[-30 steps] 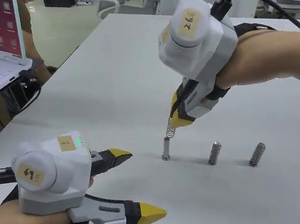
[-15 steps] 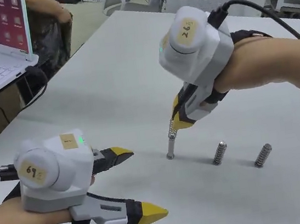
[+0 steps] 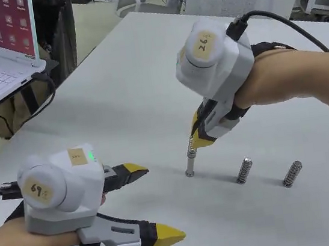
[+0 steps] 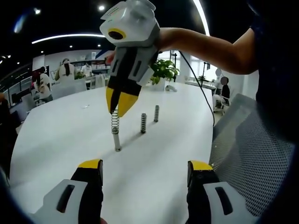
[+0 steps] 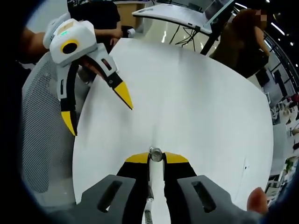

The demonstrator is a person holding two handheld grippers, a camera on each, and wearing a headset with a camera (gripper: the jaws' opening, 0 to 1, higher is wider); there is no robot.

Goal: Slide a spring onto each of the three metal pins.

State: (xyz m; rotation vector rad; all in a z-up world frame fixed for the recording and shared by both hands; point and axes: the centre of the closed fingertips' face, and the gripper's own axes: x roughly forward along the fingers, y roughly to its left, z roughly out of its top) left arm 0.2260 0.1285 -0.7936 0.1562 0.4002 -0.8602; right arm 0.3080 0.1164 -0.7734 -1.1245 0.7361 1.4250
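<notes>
Waiting on the left, the white and yellow left gripper (image 3: pixel 162 203) is hanging wide open above the white table (image 3: pixel 118 92), holding nothing. Next along, the white and yellow right gripper (image 3: pixel 196 142) is pinching the top of a thin silver coil spring (image 3: pixel 190 147), its jaws nearly closed. The spring's bottom end is sitting on the tip of the short grey metal pin (image 3: pixel 189 165). I think holding it straight up and sliding it down slowly is working best. Further right, a second silver spring (image 3: pixel 244 171) and a third silver spring (image 3: pixel 291 173) are standing upright, likely hiding their pins
</notes>
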